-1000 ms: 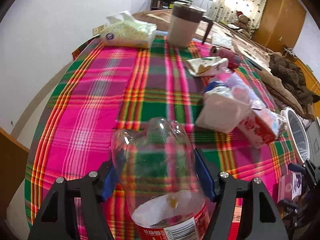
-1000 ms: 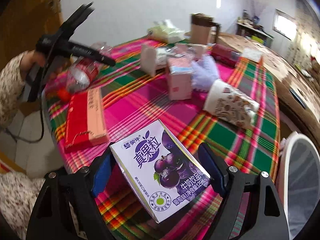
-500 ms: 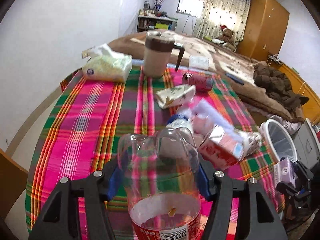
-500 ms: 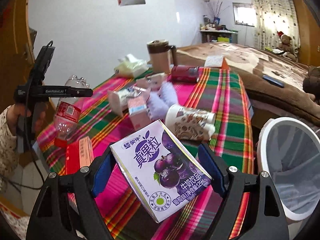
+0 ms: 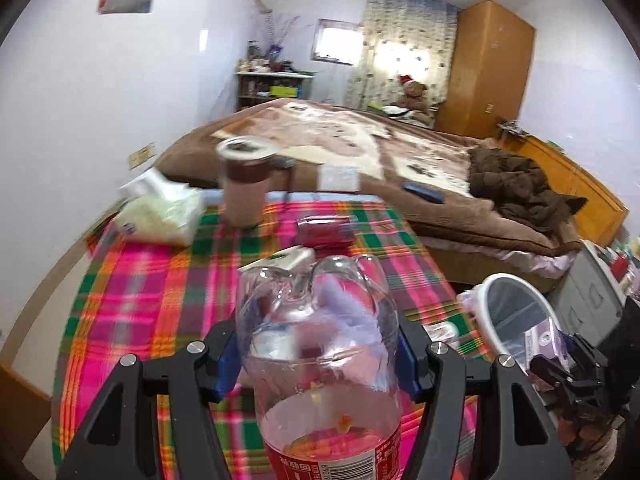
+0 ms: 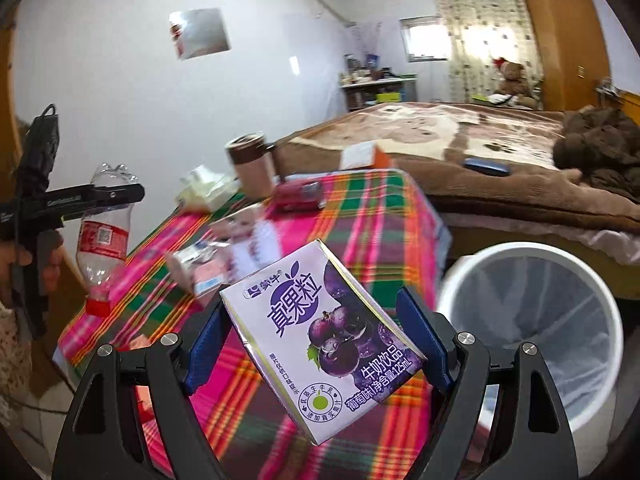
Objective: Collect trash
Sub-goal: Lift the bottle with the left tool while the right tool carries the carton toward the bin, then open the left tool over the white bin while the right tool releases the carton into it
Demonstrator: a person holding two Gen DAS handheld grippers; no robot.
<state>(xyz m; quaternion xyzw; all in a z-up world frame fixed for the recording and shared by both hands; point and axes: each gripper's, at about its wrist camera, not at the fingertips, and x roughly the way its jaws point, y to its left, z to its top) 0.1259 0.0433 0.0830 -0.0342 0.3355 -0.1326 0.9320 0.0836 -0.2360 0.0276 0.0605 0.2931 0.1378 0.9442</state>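
Note:
My left gripper is shut on a clear plastic bottle with a red label, held above the plaid table. It also shows in the right wrist view, cap down. My right gripper is shut on a purple milk drink carton, held above the table edge, left of the white trash bin. The bin also shows in the left wrist view. A red can, small cartons and wrappers lie on the table.
A brown-lidded mug and a tissue pack stand at the table's far side. A bed with a brown blanket lies beyond the table. A white wall runs along the left.
Both grippers have risen and tilted up with their loads. The right gripper has swung toward the bin, which now fills more of its view.

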